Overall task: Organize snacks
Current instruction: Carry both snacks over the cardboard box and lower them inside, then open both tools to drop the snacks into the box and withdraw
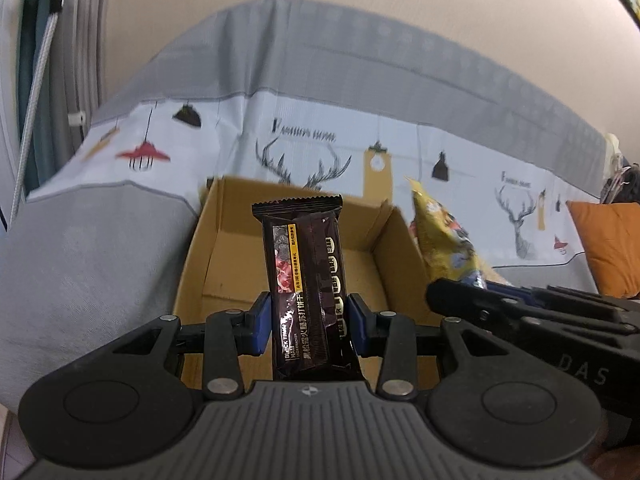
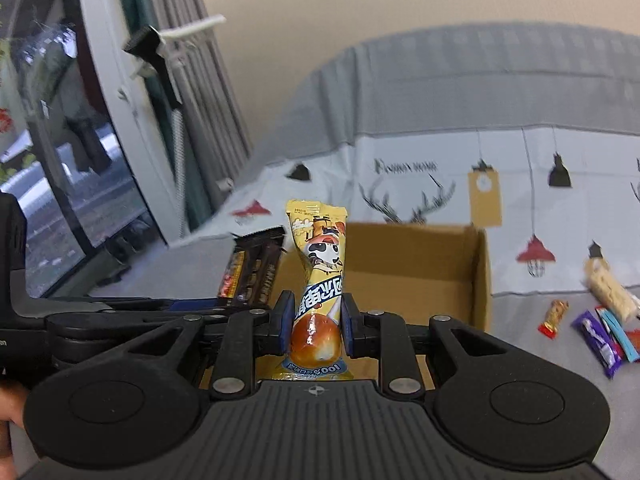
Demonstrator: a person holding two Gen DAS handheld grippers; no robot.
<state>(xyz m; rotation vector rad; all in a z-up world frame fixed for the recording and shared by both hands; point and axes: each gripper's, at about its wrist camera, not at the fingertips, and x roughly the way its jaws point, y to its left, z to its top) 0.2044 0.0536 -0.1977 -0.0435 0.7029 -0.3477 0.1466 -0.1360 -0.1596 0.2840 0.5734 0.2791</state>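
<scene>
Left wrist view is taken close over the left gripper [image 1: 308, 324], aimed forward along its fingers into the cardboard box [image 1: 224, 240] on the sofa. Right wrist view is taken likewise over the right gripper [image 2: 316, 320], from the box's [image 2: 416, 264] right. Box, sofa cover [image 1: 120, 240] and both held snack packs are shared.

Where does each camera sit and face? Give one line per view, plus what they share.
Left wrist: on the left gripper, looking forward over its dark packet into the box; the right gripper shows at right.
Right wrist: on the right gripper, facing its yellow packet and the box; the left gripper shows at left.
Shared: box, both packets, the sofa cover.
</scene>
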